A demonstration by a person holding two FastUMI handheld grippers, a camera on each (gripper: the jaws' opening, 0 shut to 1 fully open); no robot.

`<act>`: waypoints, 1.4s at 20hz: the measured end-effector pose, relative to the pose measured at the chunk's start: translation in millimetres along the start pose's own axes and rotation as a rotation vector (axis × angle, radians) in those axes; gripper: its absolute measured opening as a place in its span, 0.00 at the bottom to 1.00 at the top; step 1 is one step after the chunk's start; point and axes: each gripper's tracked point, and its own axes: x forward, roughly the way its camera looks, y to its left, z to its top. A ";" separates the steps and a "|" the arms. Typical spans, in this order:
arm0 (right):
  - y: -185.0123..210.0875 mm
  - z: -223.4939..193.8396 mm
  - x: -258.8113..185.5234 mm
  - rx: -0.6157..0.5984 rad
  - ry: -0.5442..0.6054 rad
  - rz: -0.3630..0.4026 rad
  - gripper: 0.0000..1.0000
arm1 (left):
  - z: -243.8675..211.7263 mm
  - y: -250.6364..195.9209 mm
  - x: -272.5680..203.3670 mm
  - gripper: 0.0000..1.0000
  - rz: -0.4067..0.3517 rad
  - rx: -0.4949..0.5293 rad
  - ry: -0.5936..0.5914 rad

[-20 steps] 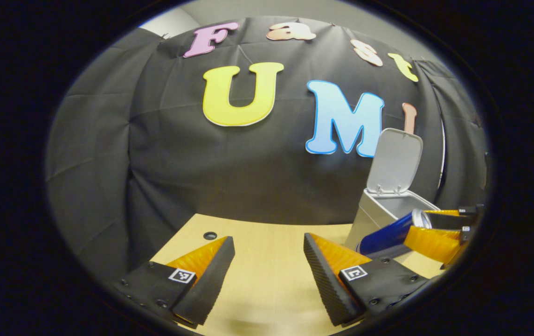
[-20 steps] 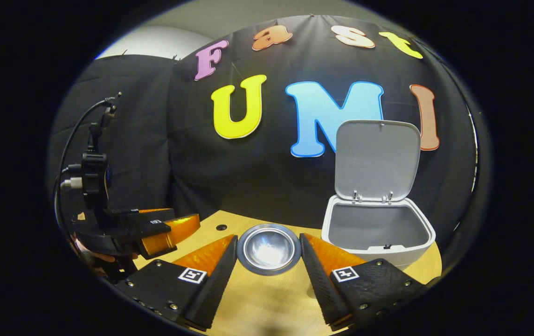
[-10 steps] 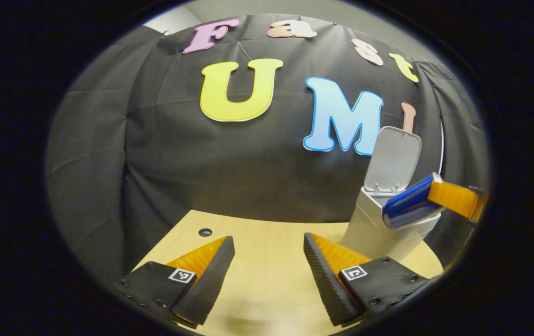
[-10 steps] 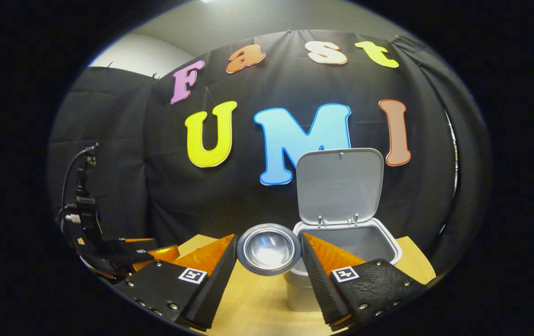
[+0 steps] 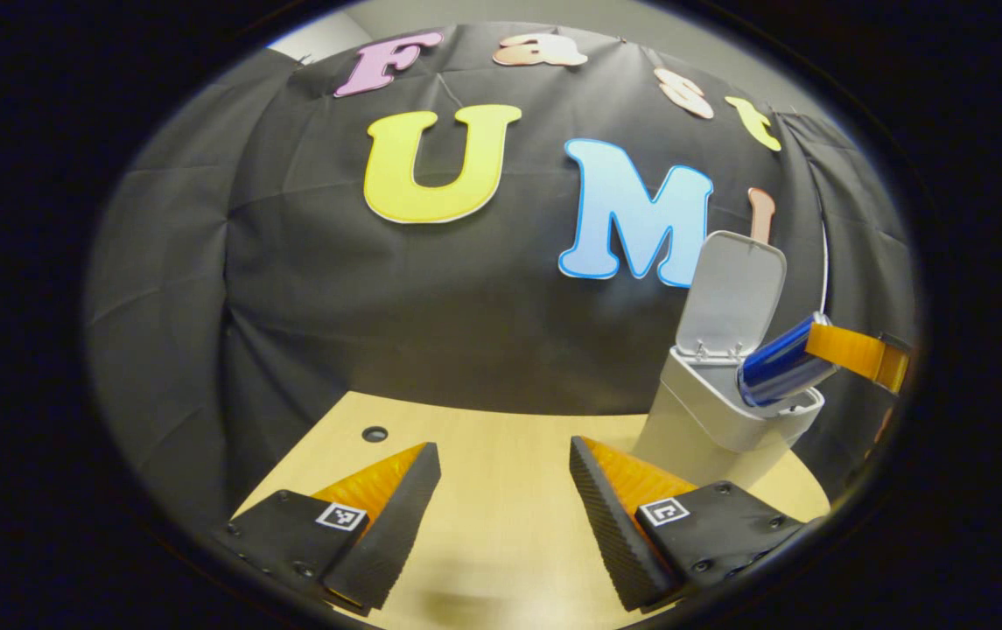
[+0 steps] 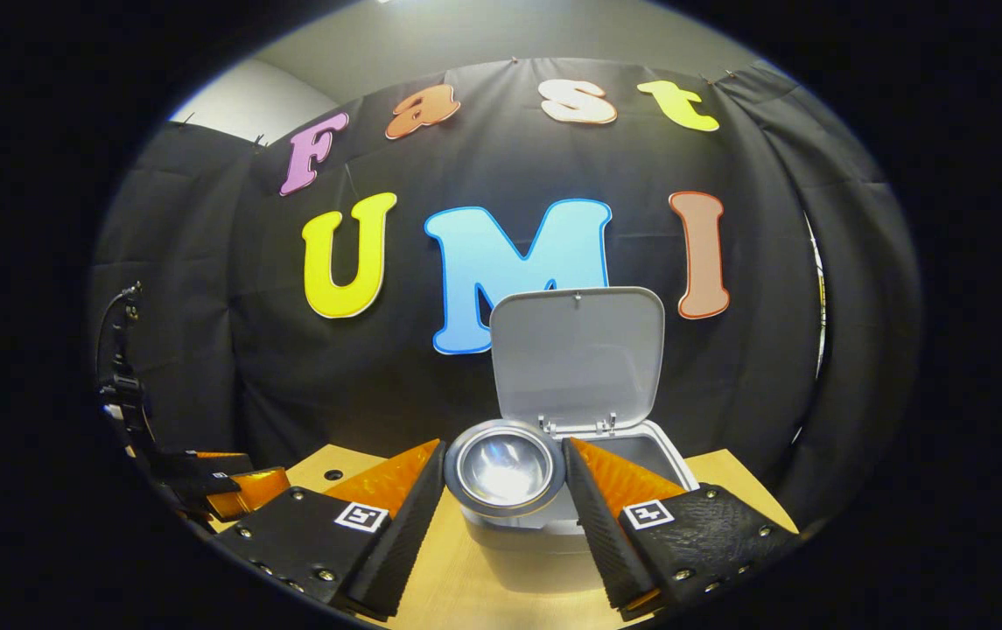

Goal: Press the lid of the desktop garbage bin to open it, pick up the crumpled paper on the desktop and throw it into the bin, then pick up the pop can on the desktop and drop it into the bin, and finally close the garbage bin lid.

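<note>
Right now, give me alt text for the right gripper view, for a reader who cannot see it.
The right gripper holds a pop can end-on between its fingers, just in front of the garbage bin, whose lid stands open. The bin sits on a wooden desktop, with the left gripper low at the left edge.
</note>
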 end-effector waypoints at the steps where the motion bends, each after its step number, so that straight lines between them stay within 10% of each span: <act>1: -0.5 -1.1 1.5 -0.006 0.004 -0.003 0.83 | -0.9 0.2 0.7 0.99 0.000 -0.001 0.002; 28: -12.3 -31.5 10.6 0.019 0.100 -0.046 0.97 | -4.7 8.4 -2.3 0.99 0.022 -0.031 0.009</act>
